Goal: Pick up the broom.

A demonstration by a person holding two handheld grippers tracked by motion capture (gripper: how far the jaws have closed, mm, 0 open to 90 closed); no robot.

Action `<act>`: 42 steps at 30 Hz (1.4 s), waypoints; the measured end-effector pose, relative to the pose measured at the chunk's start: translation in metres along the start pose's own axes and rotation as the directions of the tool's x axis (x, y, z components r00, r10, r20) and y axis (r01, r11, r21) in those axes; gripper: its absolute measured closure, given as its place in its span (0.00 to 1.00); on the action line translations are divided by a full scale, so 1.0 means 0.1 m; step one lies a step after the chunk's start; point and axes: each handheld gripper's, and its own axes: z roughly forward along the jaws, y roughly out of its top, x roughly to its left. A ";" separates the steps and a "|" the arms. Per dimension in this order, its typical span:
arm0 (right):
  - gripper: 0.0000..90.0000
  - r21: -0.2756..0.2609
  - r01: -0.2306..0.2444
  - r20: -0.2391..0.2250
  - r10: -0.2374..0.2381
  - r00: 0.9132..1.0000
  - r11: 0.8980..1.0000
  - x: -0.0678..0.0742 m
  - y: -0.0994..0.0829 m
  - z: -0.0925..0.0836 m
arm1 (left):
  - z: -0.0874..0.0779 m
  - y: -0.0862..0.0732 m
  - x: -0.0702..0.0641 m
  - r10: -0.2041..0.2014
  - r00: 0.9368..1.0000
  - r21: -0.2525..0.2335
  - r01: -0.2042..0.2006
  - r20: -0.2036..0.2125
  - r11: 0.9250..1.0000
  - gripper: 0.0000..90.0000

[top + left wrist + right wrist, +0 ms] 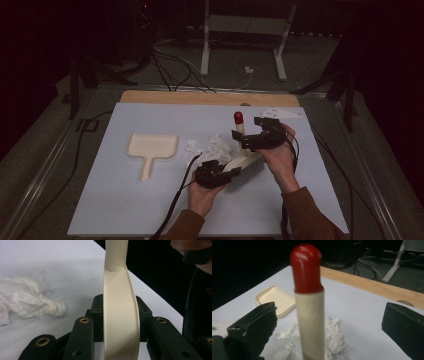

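At nine o'clock of your hands the dustpan [151, 148] lies flat on the table [100, 200], and crumpled tissue [212, 146] sits between it and the brush [246, 167]. Your left gripper [214, 174] is clamped on the brush's cream body, bristles hanging at four o'clock. Your right gripper [262, 135] stands wide around the red-tipped handle [308, 300], pads clear of it.
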 end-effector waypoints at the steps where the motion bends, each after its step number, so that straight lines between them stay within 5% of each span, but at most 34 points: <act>1: 0.00 -0.008 0.008 -0.003 -0.008 1.000 1.000 0.00 0.00 0.00 | -0.02 0.01 0.00 0.005 1.000 -0.002 -0.005 -0.002 1.000 0.77; 11: 0.00 -0.040 0.030 -0.056 -0.032 0.998 0.999 -0.01 -0.04 0.01 | -0.22 0.07 0.06 0.039 0.999 -0.020 -0.039 0.000 0.999 0.77; 42: 0.00 0.050 0.081 -0.140 -0.073 0.987 0.995 0.01 -0.10 0.14 | -0.67 0.24 0.38 0.128 0.991 -0.011 -0.128 0.025 0.992 0.77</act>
